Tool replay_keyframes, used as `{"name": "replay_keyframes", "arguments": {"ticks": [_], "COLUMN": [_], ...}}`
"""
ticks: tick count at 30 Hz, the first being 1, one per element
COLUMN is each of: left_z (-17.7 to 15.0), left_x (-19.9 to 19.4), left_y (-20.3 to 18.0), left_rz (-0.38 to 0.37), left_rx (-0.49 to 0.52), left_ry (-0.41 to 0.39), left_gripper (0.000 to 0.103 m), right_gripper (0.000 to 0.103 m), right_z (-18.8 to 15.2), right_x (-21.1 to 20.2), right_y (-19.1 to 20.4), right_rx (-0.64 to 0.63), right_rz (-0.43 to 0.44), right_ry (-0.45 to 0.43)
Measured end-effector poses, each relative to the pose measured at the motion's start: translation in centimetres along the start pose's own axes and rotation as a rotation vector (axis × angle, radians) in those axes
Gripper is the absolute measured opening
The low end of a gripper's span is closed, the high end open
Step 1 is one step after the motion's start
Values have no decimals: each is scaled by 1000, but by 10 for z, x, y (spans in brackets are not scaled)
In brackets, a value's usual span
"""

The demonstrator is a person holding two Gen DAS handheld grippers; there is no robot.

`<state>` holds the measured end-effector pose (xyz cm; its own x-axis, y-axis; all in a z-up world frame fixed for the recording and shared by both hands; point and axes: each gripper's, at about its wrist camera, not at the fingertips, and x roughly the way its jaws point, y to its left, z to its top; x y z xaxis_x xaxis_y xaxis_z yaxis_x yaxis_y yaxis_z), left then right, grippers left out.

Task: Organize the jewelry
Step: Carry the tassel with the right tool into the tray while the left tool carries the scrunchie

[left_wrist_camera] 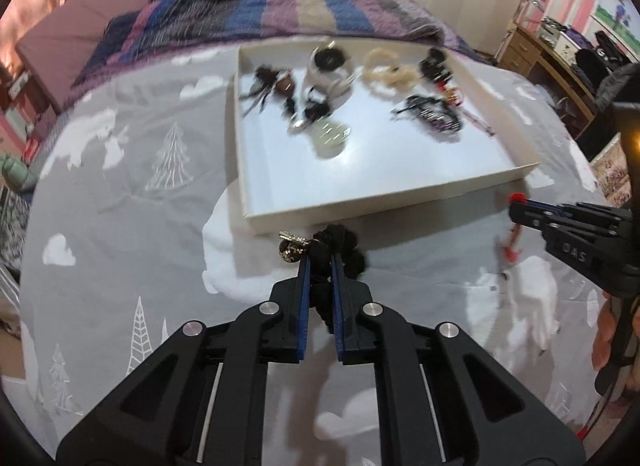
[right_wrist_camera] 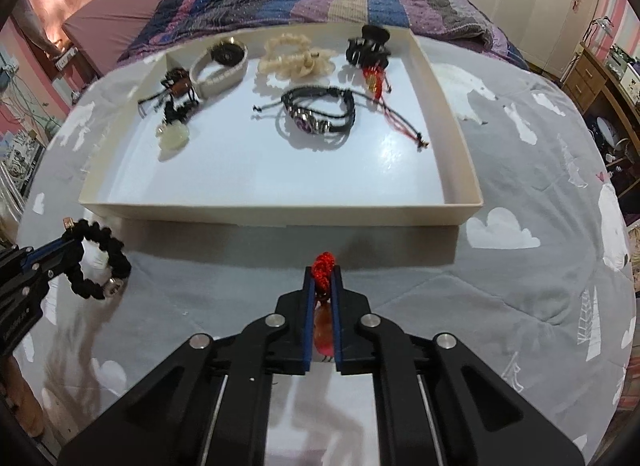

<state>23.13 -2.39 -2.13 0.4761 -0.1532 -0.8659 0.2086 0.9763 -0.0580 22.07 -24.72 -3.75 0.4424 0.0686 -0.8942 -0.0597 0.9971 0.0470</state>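
Black braided bracelet (left_wrist_camera: 340,254) pinched in my left gripper (left_wrist_camera: 320,266), red knotted charm (right_wrist_camera: 323,266) in right gripper (right_wrist_camera: 323,278); both just outside the tray's near rim (right_wrist_camera: 280,211), bare floor beyond.

- The tray's (right_wrist_camera: 276,214) near half is bare floor, open to a gripper.
- Jewelry crowds its far half: black cord bracelet (right_wrist_camera: 318,115), cream scrunchies (right_wrist_camera: 294,57), hair claw (right_wrist_camera: 368,47).
- The tray's raised near wall blocks a low, level approach from the bedspread (right_wrist_camera: 500,306).
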Motion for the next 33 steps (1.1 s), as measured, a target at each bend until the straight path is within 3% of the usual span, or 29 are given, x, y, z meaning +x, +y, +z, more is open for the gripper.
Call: {"name": "replay_keyframes", "arguments": {"ticks": [7, 13, 22, 33], "left_z": [17, 51, 75, 72], "left_x": [-36, -35, 22, 62], "left_y": [-20, -12, 4, 19], "left_rz": [41, 89, 98, 93], "left_rx": [54, 12, -60, -109], "left_ry": [-74, -79, 8, 70], "left_gripper": [8, 8, 8, 8], "right_gripper": [7, 7, 7, 7], "right_z": [14, 45, 79, 75], "right_x": [-38, -50, -8, 42], "right_y": [-4, -6, -1, 4], "right_rx": [11, 30, 53, 51], "right_rz": [14, 23, 32, 41], "right_ry": [-77, -107, -86, -32]}}
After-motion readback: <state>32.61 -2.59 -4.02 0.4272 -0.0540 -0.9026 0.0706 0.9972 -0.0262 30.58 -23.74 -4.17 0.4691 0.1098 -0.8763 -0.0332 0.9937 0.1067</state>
